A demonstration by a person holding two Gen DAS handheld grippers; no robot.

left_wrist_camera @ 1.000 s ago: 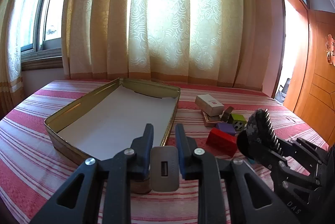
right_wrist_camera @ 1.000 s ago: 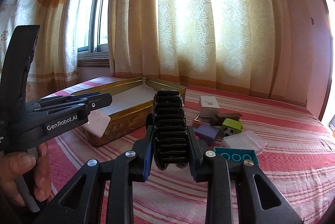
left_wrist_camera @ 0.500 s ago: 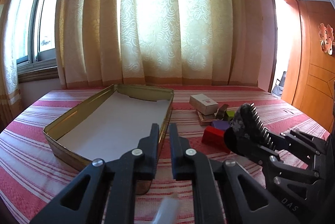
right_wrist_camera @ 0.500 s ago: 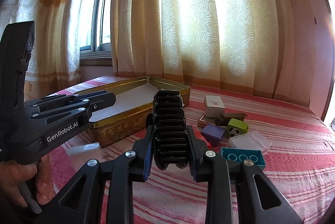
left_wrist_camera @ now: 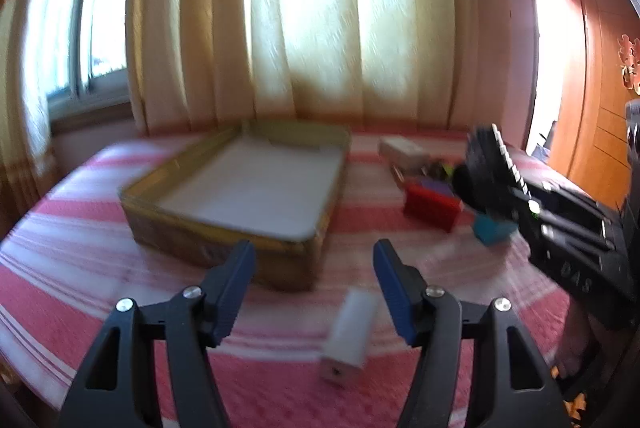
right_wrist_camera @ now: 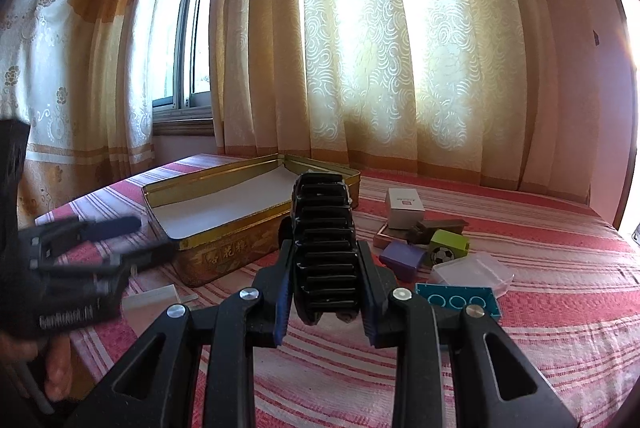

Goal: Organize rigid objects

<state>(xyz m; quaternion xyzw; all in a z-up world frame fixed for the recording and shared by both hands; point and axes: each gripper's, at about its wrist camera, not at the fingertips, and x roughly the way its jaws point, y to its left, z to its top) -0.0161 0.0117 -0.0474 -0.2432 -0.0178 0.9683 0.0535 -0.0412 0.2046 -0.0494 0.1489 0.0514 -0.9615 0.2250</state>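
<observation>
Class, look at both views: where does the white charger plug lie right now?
The white charger plug lies on the striped tablecloth, just in front of the gold tin's near corner, below the opening left hand-held gripper, untouched by it.

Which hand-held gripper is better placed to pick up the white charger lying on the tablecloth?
Left. The left hand-held gripper is opening with nothing between its fingers, and the white charger lies just below it, outside the gold tin. The right hand-held gripper is clamped on a black comb attachment.
</observation>
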